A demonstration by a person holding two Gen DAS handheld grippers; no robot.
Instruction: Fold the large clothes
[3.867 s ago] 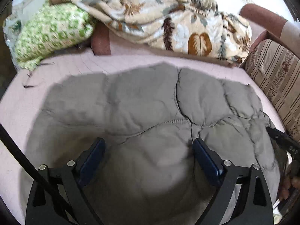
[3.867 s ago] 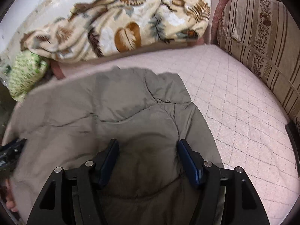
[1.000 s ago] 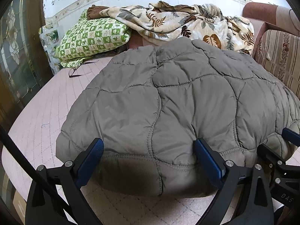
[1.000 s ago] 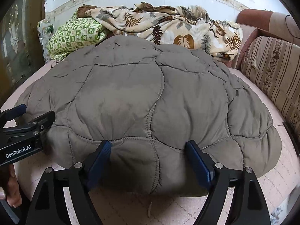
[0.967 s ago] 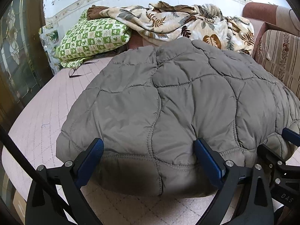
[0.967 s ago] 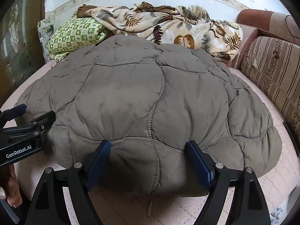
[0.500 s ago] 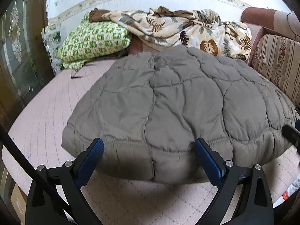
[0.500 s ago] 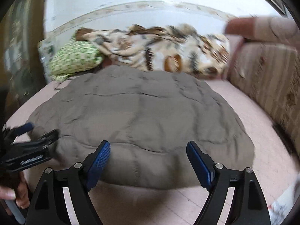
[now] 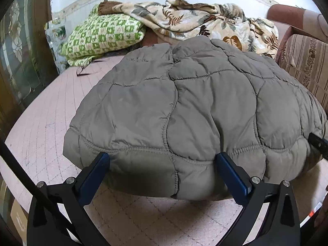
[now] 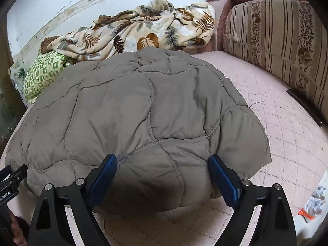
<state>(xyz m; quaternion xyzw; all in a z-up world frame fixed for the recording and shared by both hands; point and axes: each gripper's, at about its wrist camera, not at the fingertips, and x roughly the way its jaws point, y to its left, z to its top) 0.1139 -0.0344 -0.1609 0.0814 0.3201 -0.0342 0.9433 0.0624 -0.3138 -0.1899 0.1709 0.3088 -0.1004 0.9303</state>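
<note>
my left camera sits low at the near edge of the pink mattress, looking across it toward the far wall. my right camera looks from the same edge, slightly higher. both share the grey quilted jacket, close up.

The big grey jacket hogs the middle of the pink mattress, bulging right up between both sets of wide-spread fingers. Bare mattress runs down the left side and on the right toward the striped sofa back, which walls that edge. At the far end a leafy blanket and green pillow block things.
</note>
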